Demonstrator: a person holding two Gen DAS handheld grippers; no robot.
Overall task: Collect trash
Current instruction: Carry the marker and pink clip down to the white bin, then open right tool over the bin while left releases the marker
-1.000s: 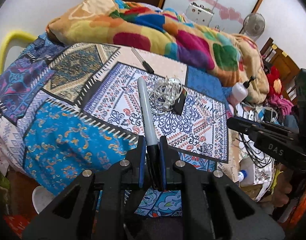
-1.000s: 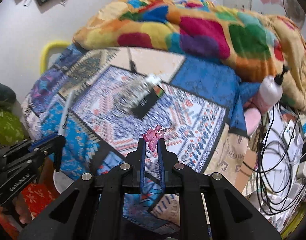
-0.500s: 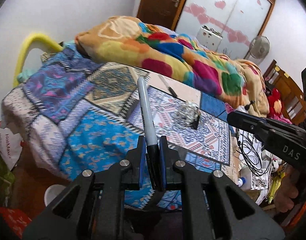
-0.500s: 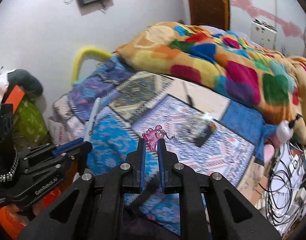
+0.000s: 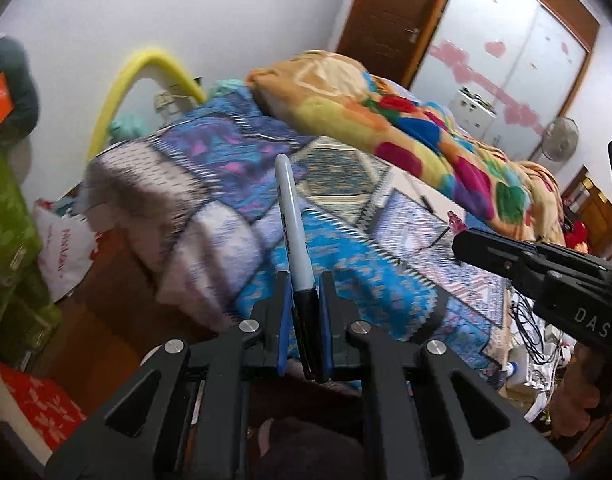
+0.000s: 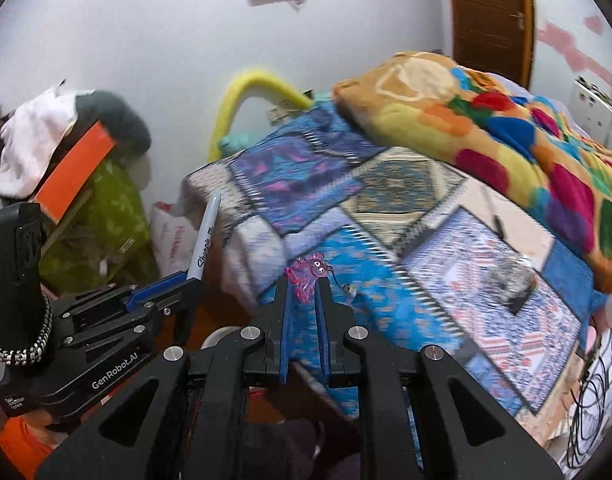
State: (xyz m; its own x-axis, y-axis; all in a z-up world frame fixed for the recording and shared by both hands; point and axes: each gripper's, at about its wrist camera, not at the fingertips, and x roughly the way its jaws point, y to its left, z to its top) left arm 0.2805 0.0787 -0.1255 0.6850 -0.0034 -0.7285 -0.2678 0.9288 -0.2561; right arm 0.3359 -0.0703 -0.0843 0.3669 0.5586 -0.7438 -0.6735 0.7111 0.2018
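My left gripper (image 5: 304,280) is shut on a grey Sharpie marker (image 5: 292,224) that points up and forward; it also shows in the right wrist view (image 6: 204,240). My right gripper (image 6: 304,280) is shut on a small pink plastic figure (image 6: 306,274) with a thin dangling cord; the figure's tip shows in the left wrist view (image 5: 454,224). Both grippers hang off the near left corner of the bed (image 5: 345,264). A black pen (image 6: 497,224) and a coil of wire with a black card (image 6: 511,284) lie on the patterned bedspread.
A colourful blanket (image 6: 505,120) is heaped along the bed's far side. A white plastic bag (image 5: 66,252) and green bags (image 6: 102,216) stand on the floor at left by the wall. Cables (image 6: 597,392) lie at right. A white round container (image 6: 220,336) sits below the grippers.
Both grippers have drawn back and swung left, away from the bed's middle toward its corner and the floor at left. Each keeps its hold on its object.
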